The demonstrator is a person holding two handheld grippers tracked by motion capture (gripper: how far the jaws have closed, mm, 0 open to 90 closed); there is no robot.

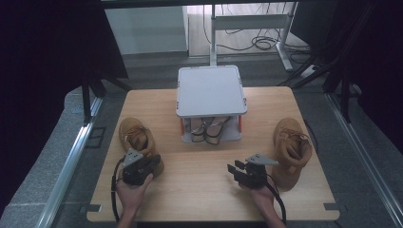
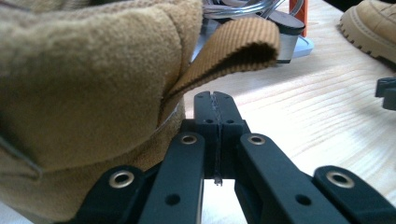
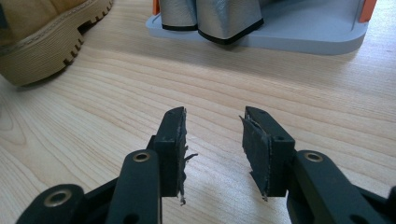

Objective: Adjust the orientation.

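Observation:
Two tan suede boots stand on the wooden table point(image 1: 199, 190). The left boot point(image 1: 137, 137) is by my left gripper point(image 1: 153, 164), the right boot point(image 1: 292, 147) stands just right of my right gripper point(image 1: 234, 169). In the left gripper view the left boot's heel point(image 2: 84, 93) looms close. Its corduroy pull tab point(image 2: 238, 44) hangs just above my left gripper point(image 2: 215, 100), whose jaws are pressed together with nothing seen between them. My right gripper point(image 3: 212, 123) hovers low over bare wood, jaws apart and empty.
A grey two-level stand point(image 1: 211, 90) sits at the table's middle back, with a silver pair of shoes point(image 1: 209, 130) on its lower shelf. Its base point(image 3: 299, 39) and orange posts point(image 2: 299, 14) lie ahead of both grippers. Cables lie on the floor beyond.

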